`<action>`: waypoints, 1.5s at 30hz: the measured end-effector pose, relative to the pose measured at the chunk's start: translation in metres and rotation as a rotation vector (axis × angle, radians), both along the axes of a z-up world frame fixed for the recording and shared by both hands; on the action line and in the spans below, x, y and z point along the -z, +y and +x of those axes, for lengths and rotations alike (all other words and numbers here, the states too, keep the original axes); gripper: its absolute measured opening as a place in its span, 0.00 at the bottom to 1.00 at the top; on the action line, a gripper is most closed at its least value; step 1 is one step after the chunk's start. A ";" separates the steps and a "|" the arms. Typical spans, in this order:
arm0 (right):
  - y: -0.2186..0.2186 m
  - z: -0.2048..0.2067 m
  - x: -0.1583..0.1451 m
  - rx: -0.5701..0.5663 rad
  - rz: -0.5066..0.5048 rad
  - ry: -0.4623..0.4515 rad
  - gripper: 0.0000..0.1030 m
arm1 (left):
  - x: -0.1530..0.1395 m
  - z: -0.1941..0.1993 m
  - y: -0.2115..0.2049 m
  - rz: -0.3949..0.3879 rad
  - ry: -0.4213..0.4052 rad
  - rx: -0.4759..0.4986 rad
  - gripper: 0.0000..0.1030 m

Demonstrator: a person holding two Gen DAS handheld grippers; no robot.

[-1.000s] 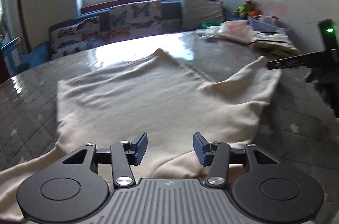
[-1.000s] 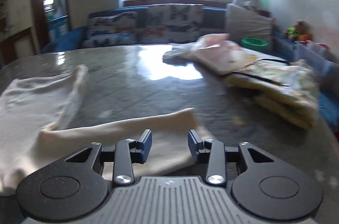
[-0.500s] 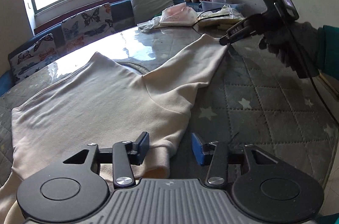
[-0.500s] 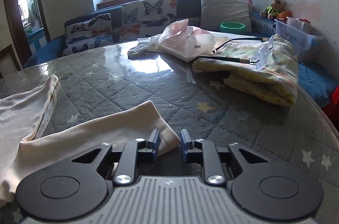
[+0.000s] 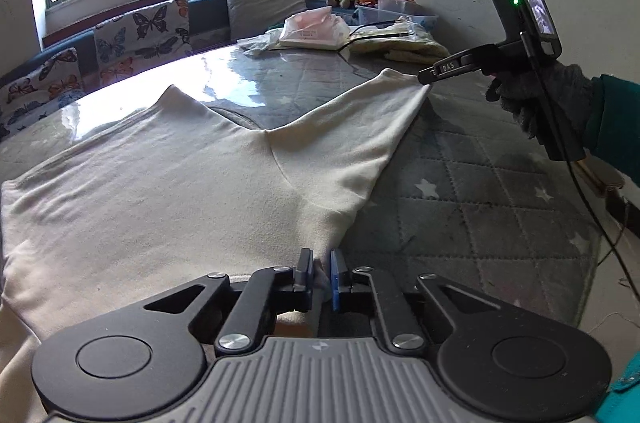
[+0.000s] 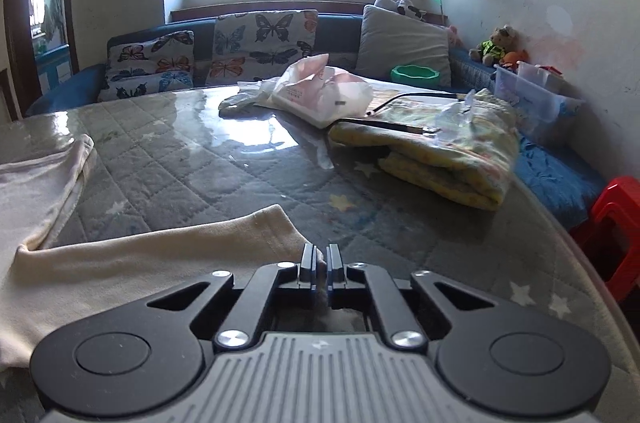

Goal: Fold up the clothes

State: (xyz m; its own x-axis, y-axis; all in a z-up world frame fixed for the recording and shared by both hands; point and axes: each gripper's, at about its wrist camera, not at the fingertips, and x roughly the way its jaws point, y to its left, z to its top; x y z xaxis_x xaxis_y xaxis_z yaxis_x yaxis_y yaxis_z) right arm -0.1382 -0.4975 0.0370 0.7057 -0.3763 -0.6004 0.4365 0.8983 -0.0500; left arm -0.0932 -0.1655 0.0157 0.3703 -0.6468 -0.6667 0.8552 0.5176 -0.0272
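One cream long-sleeved knit top (image 5: 168,191), spread flat on the grey star-quilted desk (image 5: 472,191) under a glossy clear cover, one sleeve reaching toward 1 o'clock. Left tool (image 5: 320,273): jaws have just been closing, now pinching the top's near edge at 6 o'clock. Right tool (image 6: 320,265): jaws have just been closing, now pressed together on the sleeve cuff (image 6: 276,227). At 1 o'clock: one pink-white plastic bag (image 6: 320,91), one folded yellow blanket (image 6: 448,151).

Both wrist views look low, forward across the cream garment (image 5: 180,191).
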 end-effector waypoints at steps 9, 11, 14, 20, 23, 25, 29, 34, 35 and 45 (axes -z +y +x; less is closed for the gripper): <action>0.021 -0.039 0.007 0.026 -0.081 0.041 0.13 | -0.005 -0.021 0.017 -0.050 0.045 0.044 0.18; 0.024 -0.041 0.002 0.025 -0.081 0.027 0.16 | -0.011 -0.024 0.025 -0.079 0.039 0.049 0.22; 0.032 -0.042 -0.008 -0.002 -0.080 0.008 0.19 | -0.023 -0.027 0.042 -0.130 0.023 0.032 0.34; 0.074 -0.028 -0.024 -0.209 0.013 -0.047 0.37 | -0.039 -0.007 0.099 -0.151 -0.042 -0.200 0.41; 0.099 -0.020 -0.022 -0.319 0.061 -0.048 0.44 | -0.040 0.018 0.139 -0.117 -0.052 -0.407 0.41; 0.122 -0.013 -0.018 -0.403 0.074 -0.041 0.45 | -0.038 0.036 0.167 -0.087 -0.049 -0.551 0.41; 0.150 -0.006 -0.014 -0.497 0.085 -0.037 0.48 | -0.032 0.068 0.219 -0.042 -0.044 -0.755 0.39; 0.165 -0.001 -0.004 -0.529 0.103 -0.025 0.49 | -0.019 0.103 0.256 0.039 -0.047 -0.871 0.37; 0.167 0.000 -0.002 -0.530 0.103 -0.020 0.49 | -0.015 0.109 0.259 0.052 -0.044 -0.870 0.36; 0.169 -0.004 0.008 -0.540 0.072 0.004 0.55 | 0.001 0.143 0.246 0.184 -0.196 -0.829 0.39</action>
State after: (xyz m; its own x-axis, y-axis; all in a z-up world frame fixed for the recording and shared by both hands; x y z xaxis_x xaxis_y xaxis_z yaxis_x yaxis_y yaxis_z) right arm -0.1418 -0.3281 0.0287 0.7847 0.0813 -0.6145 -0.0884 0.9959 0.0189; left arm 0.0499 0.0809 0.0143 0.7933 -0.0054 -0.6088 0.1807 0.9570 0.2269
